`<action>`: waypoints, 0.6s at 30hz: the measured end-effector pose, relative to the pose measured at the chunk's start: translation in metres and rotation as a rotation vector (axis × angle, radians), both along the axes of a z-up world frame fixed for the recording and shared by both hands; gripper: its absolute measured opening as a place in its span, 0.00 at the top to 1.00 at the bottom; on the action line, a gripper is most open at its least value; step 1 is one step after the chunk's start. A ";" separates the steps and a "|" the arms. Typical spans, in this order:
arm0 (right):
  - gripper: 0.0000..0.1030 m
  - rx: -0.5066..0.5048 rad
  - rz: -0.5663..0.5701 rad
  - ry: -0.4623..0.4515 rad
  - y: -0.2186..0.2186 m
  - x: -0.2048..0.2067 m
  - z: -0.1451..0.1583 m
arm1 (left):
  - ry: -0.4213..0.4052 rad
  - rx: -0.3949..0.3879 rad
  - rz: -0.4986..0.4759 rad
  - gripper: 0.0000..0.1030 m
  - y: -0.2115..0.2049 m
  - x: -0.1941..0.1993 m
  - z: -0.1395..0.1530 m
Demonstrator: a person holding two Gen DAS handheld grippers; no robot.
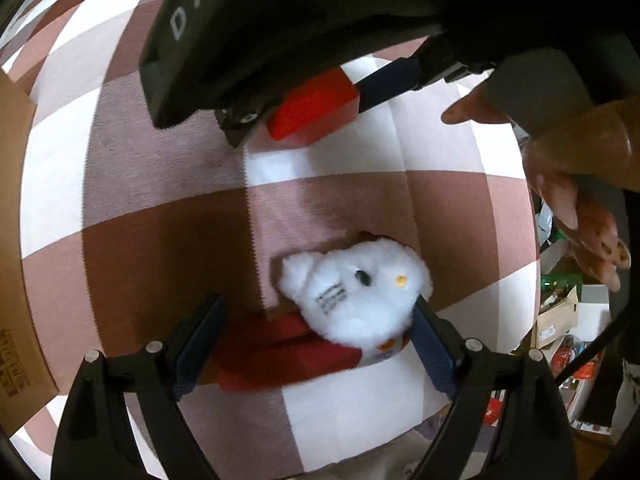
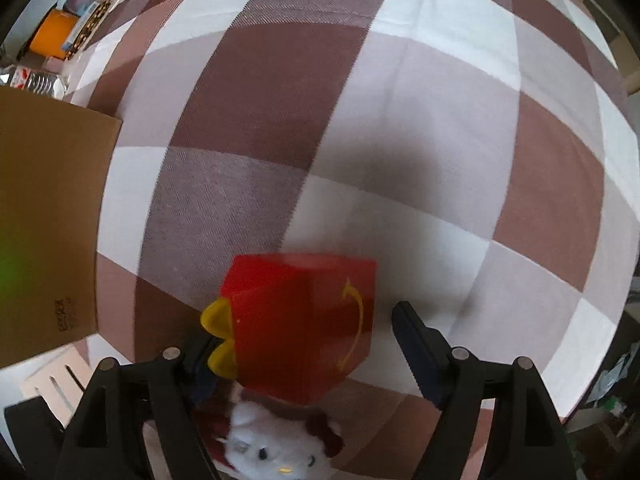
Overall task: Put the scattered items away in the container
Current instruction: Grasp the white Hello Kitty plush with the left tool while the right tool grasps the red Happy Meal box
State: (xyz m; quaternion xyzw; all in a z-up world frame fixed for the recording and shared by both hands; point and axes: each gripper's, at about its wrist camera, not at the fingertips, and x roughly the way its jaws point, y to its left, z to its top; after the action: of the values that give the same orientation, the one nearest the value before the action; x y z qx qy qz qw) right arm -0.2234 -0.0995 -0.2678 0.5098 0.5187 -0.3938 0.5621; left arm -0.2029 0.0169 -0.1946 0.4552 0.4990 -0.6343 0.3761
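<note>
A white plush cat [image 1: 356, 284] in a red outfit lies on the checked cloth [image 1: 168, 168]. My left gripper [image 1: 316, 320] is open around it, with one finger [image 1: 434, 340] close against its right side. The plush also shows at the bottom of the right wrist view [image 2: 272, 444]. A red box toy with yellow fries [image 2: 304, 320] sits between the jaws of my right gripper [image 2: 304, 332], which is open around it with a gap at the right finger [image 2: 416, 344]. The box [image 1: 316, 108] and right gripper [image 1: 312, 100] appear above the plush in the left wrist view.
A brown cardboard box stands at the left edge [image 2: 44, 216] and shows in the left wrist view too [image 1: 16, 240]. Clutter lies off the table at far left [image 2: 60, 32] and on the floor at right [image 1: 560, 320]. The person's hand [image 1: 580, 184] holds the right gripper.
</note>
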 end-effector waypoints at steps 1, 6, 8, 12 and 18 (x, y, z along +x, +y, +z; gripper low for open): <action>0.28 -0.002 -0.004 -0.003 0.002 -0.004 0.000 | -0.005 -0.007 -0.009 0.11 0.001 -0.003 0.000; 0.50 -0.009 -0.064 0.000 0.018 -0.036 0.004 | -0.012 -0.026 -0.051 0.14 0.004 -0.017 0.000; 0.56 -0.016 -0.092 0.007 0.025 -0.050 0.005 | -0.010 -0.034 -0.066 0.17 0.004 -0.022 0.001; 0.61 -0.010 -0.171 0.015 0.040 -0.081 0.007 | -0.001 -0.042 -0.096 0.28 0.007 -0.030 0.002; 0.61 -0.106 -0.192 -0.038 0.048 -0.097 0.021 | 0.044 -0.013 -0.116 0.42 0.010 -0.034 0.001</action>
State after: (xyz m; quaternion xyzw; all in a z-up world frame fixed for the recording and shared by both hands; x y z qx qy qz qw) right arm -0.3202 -0.0516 -0.2465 0.5339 0.4353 -0.4631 0.5577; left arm -0.2365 0.0266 -0.1936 0.4670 0.4758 -0.6680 0.3306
